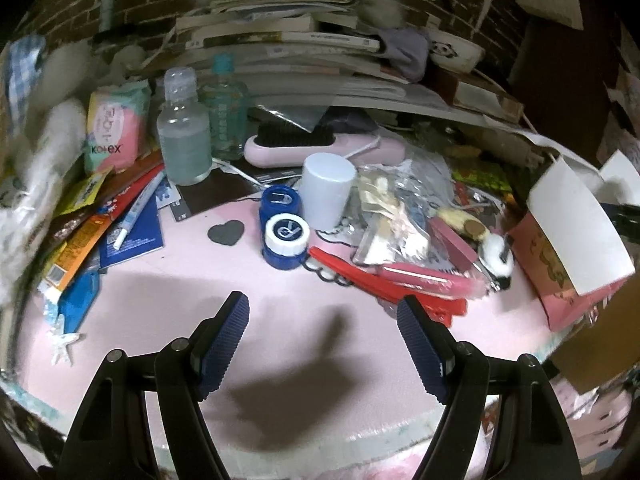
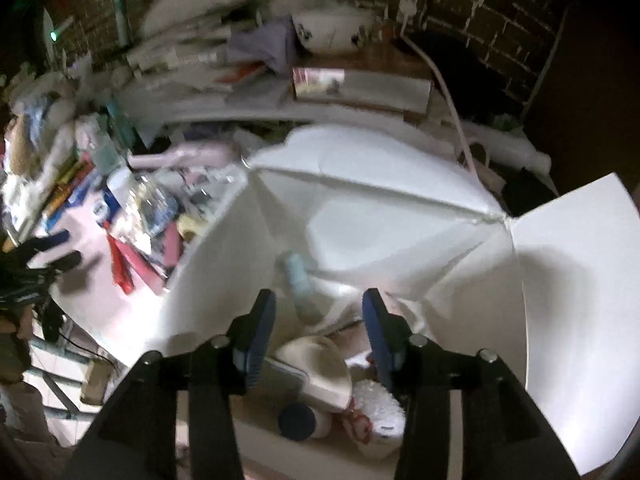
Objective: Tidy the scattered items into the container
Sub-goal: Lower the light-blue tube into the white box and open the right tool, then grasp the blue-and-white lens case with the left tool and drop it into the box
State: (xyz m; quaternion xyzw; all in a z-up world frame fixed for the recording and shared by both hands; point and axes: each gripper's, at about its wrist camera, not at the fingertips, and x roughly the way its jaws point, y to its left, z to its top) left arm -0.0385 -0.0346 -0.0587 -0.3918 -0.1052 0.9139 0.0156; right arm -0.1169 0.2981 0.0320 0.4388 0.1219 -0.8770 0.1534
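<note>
My left gripper (image 1: 324,304) hangs open over a bare patch of the pink tabletop (image 1: 160,300), with nothing between its fingers. Just beyond it lie a blue lens case (image 1: 282,236), a pale blue cylinder (image 1: 326,190), a red clip (image 1: 384,280), zip bags (image 1: 392,216) and a panda nail clipper (image 1: 496,260). My right gripper (image 2: 319,298) points down into the white box (image 2: 224,280), its jaws apart and empty. A pale blue tube (image 2: 298,276), blurred, lies just past its tips. Below are a white cloth item (image 2: 320,368) and a dark-capped bottle (image 2: 298,420).
The box (image 1: 572,216) stands at the table's right edge with its flaps up. A clear bottle (image 1: 184,140), a Kotex pack (image 1: 114,128) and a pink brush (image 1: 312,146) crowd the back left. Stacked books (image 1: 288,40) and a brick wall close the rear.
</note>
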